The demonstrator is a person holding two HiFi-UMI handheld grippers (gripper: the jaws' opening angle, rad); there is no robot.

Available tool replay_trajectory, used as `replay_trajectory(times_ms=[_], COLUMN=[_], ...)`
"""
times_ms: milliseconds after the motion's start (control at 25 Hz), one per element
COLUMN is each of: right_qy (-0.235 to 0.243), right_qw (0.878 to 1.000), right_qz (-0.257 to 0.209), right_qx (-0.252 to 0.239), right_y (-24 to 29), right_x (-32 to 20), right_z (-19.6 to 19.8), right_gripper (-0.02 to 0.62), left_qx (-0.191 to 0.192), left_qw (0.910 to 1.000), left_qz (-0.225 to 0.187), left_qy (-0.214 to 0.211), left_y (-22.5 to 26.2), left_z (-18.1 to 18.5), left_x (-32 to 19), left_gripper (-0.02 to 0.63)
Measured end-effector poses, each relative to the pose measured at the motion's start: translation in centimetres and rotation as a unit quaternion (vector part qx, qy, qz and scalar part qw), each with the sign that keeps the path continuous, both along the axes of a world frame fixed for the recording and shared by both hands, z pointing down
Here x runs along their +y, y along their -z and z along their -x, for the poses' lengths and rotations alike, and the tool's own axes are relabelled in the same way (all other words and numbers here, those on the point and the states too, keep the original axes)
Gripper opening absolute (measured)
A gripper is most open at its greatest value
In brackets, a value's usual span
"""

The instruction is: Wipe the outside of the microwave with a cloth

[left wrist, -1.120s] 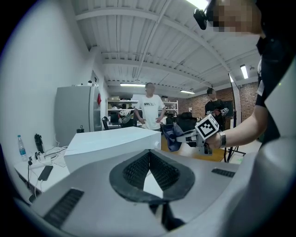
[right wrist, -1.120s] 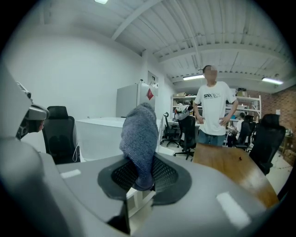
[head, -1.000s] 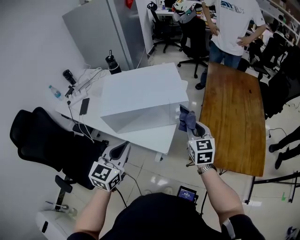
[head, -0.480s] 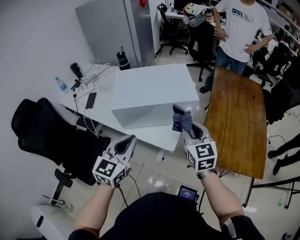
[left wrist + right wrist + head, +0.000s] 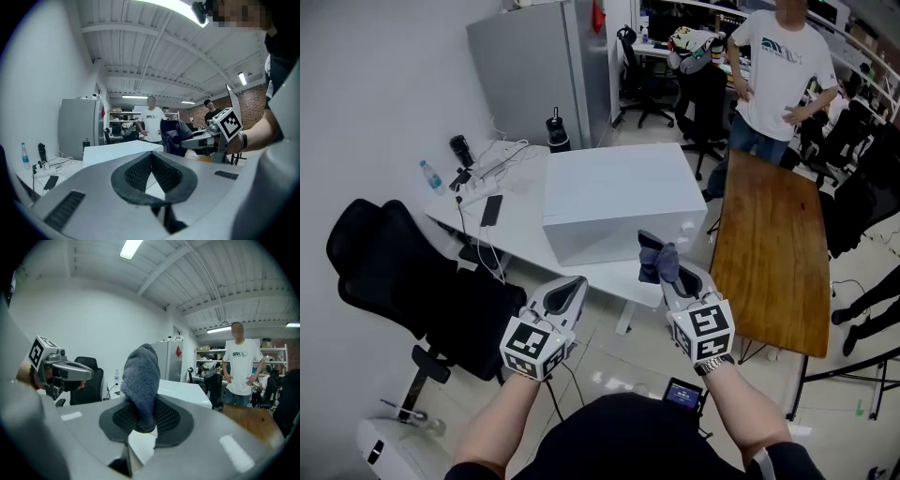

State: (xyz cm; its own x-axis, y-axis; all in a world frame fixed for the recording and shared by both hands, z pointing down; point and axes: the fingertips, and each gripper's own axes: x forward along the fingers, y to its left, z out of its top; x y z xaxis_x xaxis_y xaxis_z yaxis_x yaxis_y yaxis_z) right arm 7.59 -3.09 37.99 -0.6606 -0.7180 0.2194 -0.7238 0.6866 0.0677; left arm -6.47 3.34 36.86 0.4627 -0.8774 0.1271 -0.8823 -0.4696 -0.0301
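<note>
Pinches seemingly soft, light cloth by bunched end with right gripper, microwave at 11 o'clock, left gripper closed, empty.

T-shirt print: dark logo on the bystander's white shirt, lettering too small to read.
Marker cubes: black-and-white square codes, no letters or digits.
Readable text: none.

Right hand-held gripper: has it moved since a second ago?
Yes. Against the microwave, the right hand-held gripper with its cloth has shifted leftward, from beside the right front corner to before the front face.
</note>
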Motion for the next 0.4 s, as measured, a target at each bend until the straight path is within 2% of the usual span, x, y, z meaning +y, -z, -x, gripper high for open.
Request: replay_trajectory(times_ms=[400], right_qy=[0.006], right_qw=[1.0], right_qz=[-0.006], right_qx=[0.001], right_y=[1.4], right_x=[4.7], right_z=[1.7], right_gripper=[0.067], left_qx=[0.0], left_qw=[0.9999], left_qz=[-0.009], left_qy=[-0.011], left_y=[1.0], left_z=[0.5], left_x=[3.3], left_gripper=[0.005])
